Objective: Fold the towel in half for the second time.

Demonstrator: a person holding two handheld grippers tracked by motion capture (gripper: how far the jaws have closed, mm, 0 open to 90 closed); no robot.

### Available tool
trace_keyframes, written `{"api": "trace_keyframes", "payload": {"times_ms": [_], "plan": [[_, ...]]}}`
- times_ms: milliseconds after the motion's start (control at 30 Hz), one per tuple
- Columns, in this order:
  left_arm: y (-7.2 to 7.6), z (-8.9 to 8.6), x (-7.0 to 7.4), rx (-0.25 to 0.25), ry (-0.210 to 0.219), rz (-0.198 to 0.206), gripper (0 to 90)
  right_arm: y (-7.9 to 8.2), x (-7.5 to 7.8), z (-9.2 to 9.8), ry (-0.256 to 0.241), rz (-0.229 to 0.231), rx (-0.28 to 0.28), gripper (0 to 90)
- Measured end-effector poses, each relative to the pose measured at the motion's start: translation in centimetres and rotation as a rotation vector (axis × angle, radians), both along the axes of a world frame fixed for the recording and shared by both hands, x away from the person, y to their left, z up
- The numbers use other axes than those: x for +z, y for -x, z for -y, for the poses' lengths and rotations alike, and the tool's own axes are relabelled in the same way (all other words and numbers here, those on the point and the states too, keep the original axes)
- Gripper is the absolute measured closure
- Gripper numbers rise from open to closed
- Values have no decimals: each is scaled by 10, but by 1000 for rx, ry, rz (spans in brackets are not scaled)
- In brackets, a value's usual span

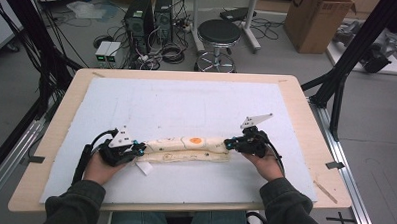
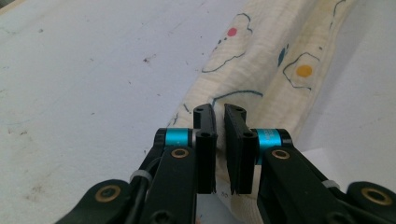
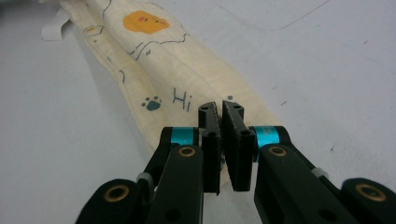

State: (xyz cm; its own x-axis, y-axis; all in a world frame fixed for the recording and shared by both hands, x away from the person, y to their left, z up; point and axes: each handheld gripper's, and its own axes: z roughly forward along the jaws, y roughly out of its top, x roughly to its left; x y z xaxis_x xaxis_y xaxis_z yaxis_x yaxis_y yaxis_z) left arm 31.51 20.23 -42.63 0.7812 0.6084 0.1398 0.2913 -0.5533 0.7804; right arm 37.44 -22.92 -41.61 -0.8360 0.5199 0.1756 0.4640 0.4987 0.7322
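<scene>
Left tool (image 2: 219, 116) and right tool (image 3: 221, 114) each pinch an end of the rolled printed cloth (image 1: 187, 149); the right gripper view alone shows its "Hi" lettering (image 3: 182, 99)

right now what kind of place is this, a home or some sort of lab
Most likely a lab or recording workshop, not a home. Behind the wooden table stand two computer towers amid tangled floor cables, with a black stool and a cardboard box nearby.
</scene>
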Motion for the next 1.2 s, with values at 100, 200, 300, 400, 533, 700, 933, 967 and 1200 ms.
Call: {"api": "trace_keyframes", "payload": {"times_ms": [100, 200, 300, 400, 533, 700, 933, 967, 1200], "plan": [[3, 0, 1, -9, -11, 10, 828, 5, -2, 0, 7, -4, 8, 860], [5, 1, 0, -16, -35, 8, 828, 7, -6, 0, 9, 1, 14, 860], [7, 2, -2, -23, -41, 10, 830, 9, -9, 1, 11, -9, 14, 859], [11, 0, -7, -13, -27, -1, 832, 12, -12, 3, 6, -8, 11, 859], [15, -3, -11, -10, -21, -2, 832, 15, -16, 4, 2, -13, 12, 858], [16, -2, -11, -21, -33, -11, 801, 19, -19, 4, 2, -6, 10, 829], [17, -7, -8, -27, 23, -51, 607, 22, -17, 5, -34, -2, 11, 665], [19, -7, -7, -31, 27, -55, 590, 23, -17, 5, -39, 1, 10, 644], [26, -16, 4, -33, 111, -44, 515, 27, -4, 11, -94, 9, 10, 496]]}}
